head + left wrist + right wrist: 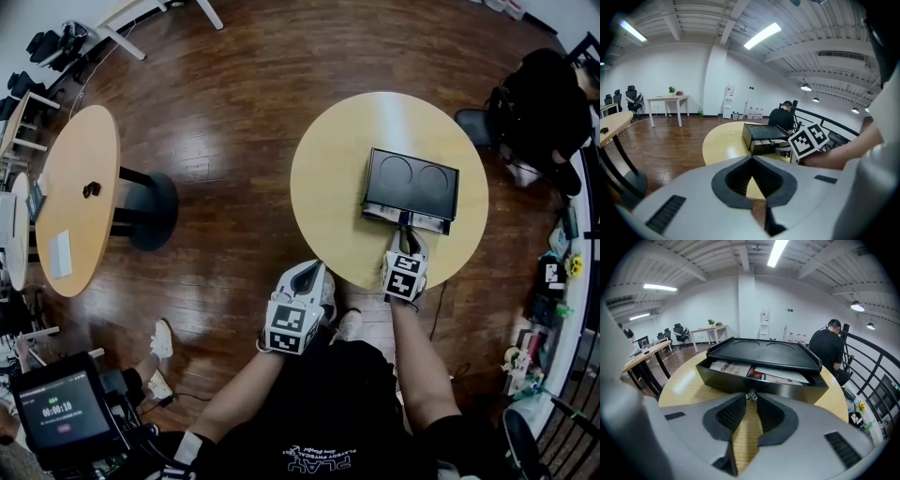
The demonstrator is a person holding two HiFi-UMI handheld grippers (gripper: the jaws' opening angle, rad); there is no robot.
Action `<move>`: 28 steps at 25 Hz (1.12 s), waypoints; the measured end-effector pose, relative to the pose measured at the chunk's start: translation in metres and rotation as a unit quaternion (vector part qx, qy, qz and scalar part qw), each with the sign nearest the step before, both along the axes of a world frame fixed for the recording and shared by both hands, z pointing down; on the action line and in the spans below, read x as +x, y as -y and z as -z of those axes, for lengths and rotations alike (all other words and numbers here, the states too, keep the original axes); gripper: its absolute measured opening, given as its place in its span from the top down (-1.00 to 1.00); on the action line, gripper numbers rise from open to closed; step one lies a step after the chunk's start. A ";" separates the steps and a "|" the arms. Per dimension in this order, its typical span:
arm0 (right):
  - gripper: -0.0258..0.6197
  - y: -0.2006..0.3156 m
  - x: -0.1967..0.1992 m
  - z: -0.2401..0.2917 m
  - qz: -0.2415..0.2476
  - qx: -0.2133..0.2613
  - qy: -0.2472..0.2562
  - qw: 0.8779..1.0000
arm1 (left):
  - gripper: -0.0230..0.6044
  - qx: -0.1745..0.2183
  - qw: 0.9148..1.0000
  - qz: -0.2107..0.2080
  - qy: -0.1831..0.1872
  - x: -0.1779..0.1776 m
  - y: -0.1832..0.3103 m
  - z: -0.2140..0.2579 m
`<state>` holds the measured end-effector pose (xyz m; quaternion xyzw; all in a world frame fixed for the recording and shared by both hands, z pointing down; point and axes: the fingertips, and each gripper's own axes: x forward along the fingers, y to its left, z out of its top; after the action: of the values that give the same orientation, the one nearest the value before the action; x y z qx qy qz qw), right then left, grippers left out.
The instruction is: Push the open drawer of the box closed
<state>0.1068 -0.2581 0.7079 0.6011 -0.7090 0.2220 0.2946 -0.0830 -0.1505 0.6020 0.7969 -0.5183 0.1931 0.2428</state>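
A black box (pixel 412 178) with a tray-like top lies on the round wooden table (pixel 328 187). Its drawer (pixel 759 384) stands pulled out toward me, with papers showing inside. My right gripper (pixel 751 398) is at the drawer's front, and its fingertips pinch the small silvery knob (pixel 751 395). In the head view the right gripper (pixel 404 227) reaches over the table's near edge to the drawer (pixel 408 217). My left gripper (pixel 309 272) hangs off the table's near left edge, shut and holding nothing. In the left gripper view its tips (pixel 751 158) meet, and the box (pixel 761 136) lies ahead.
A second round table (pixel 80 187) on a black pedestal stands at the left. A person in black (pixel 548 103) sits beyond the table at the upper right. A railing and small clutter (pixel 553 281) line the right side. A device with a screen (pixel 61 408) stands at lower left.
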 end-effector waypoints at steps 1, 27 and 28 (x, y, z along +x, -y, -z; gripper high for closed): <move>0.68 0.002 0.001 -0.001 -0.001 -0.002 -0.001 1.000 | 0.94 0.001 1.000 -0.001 0.002 0.000 0.000 0.000; 0.68 0.038 0.001 0.004 -0.011 0.014 -0.010 1.000 | 0.94 -0.003 1.000 0.005 0.010 -0.014 -0.001 -0.003; 0.68 0.039 0.000 0.005 -0.010 0.013 -0.008 1.000 | 0.94 -0.004 1.000 0.005 0.010 -0.016 -0.001 -0.003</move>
<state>0.1069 -0.2967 0.7031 0.6141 -0.7031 0.2106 0.2901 -0.0988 -0.1499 0.6050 0.7914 -0.5238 0.2022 0.2419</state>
